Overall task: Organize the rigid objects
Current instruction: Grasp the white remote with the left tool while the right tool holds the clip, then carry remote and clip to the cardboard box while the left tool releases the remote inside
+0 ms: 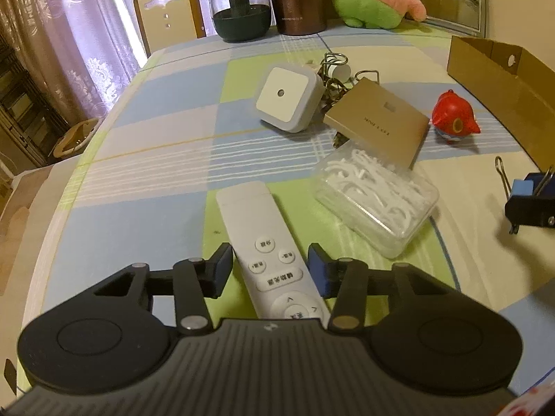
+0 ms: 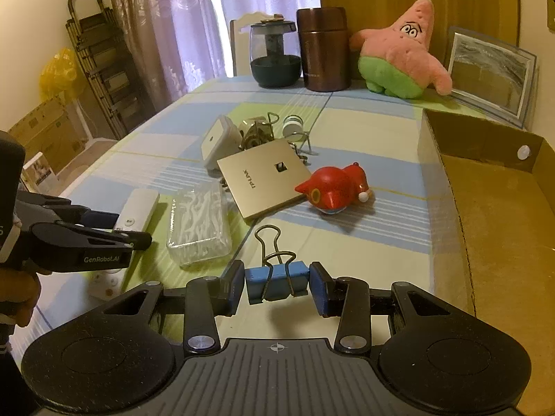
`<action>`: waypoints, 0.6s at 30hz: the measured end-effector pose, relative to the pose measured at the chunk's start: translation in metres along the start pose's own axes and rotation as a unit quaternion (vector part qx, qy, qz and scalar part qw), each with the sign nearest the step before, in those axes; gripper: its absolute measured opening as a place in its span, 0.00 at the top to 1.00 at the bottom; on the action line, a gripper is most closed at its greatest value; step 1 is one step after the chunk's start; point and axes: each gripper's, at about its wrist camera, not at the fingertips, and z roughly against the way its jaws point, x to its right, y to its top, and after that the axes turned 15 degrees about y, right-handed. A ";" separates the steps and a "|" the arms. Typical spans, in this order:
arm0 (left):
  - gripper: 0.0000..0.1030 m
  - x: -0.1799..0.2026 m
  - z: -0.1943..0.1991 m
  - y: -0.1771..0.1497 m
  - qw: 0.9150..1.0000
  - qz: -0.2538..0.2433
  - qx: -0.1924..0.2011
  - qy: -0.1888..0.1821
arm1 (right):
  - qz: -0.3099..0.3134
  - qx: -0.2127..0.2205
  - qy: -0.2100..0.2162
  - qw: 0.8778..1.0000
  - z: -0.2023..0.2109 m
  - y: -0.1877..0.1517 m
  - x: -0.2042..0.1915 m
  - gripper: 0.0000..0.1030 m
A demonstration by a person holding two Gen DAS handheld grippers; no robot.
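My left gripper [image 1: 269, 270] is open around a white remote [image 1: 263, 239] lying on the table; small gaps show on both sides. My right gripper [image 2: 277, 286] is shut on a blue binder clip [image 2: 277, 279], held just above the tablecloth; it also shows in the left wrist view [image 1: 530, 194]. A clear box of white floss picks [image 1: 376, 196] lies beside the remote. A gold flat box [image 2: 263, 178], a white square night light [image 1: 288, 98], a red bird toy [image 2: 331, 190] and wire clips [image 2: 258, 131] lie mid-table.
An open cardboard box [image 2: 485, 180] stands along the table's right side. At the far end are a glass teapot [image 2: 274, 55], a brown canister [image 2: 324, 50], a pink plush star [image 2: 404, 52] and a framed picture [image 2: 492, 72]. A chair [image 1: 168, 14] stands behind.
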 end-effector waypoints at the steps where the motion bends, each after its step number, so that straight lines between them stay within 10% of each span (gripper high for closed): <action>1: 0.61 0.000 0.000 -0.001 1.000 0.001 0.000 0.000 | -0.001 0.001 0.000 1.000 0.000 0.000 0.000 0.64; 18: 0.67 -0.006 -0.005 -0.002 0.999 0.043 0.004 0.027 | -0.007 0.011 -0.003 1.000 0.003 0.001 -0.002 0.64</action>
